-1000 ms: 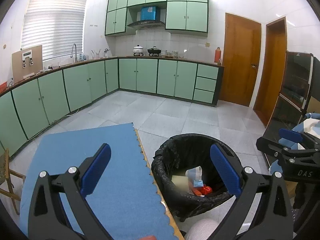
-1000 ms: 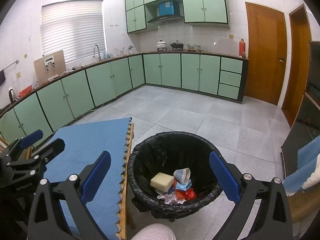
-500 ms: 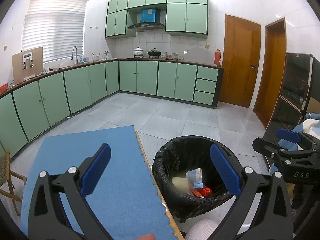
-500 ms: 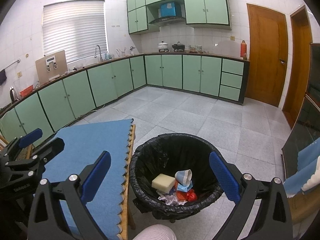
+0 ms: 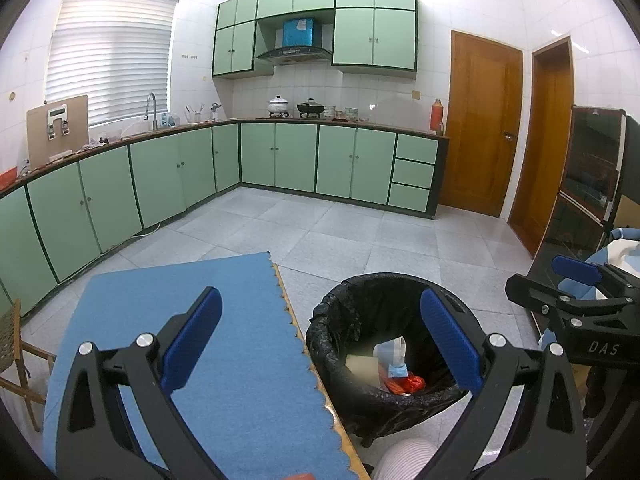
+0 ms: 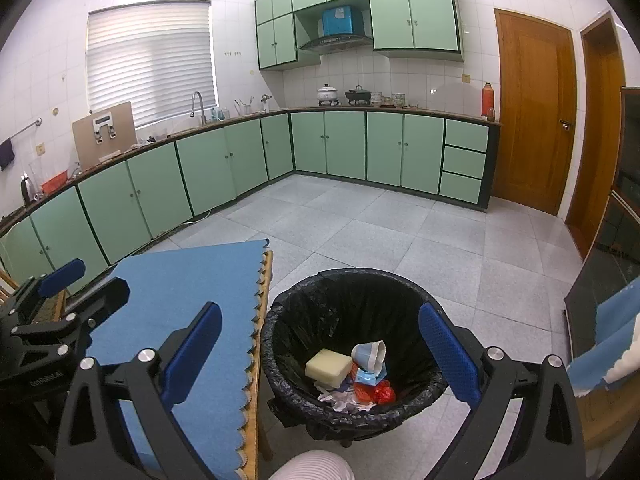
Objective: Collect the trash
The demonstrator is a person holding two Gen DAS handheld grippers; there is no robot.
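Note:
A round bin with a black liner [image 6: 280, 328] stands on the floor to the right of a table with a blue mat [image 6: 180, 304]. Inside lie a pale yellow sponge [image 6: 327, 367], a crumpled paper cup [image 6: 370, 354], a red wrapper [image 6: 380, 392] and white scraps. The bin also shows in the left wrist view [image 5: 332, 328]. My left gripper [image 5: 320, 340] is open and empty, held above the mat's right edge. My right gripper [image 6: 320, 354] is open and empty, held above the bin. Each gripper shows at the edge of the other's view.
Green cabinets [image 6: 224, 168] line the left and far walls. Grey floor tiles [image 6: 360, 224] stretch to two wooden doors [image 6: 532, 120] at right. A dark glass cabinet [image 5: 592, 176] and blue cloth [image 6: 612, 340] are at right. A wooden chair [image 5: 16, 344] stands left of the table.
Both grippers have drifted slightly back and up, so the bin sits a little lower in view. Both stay open and empty.

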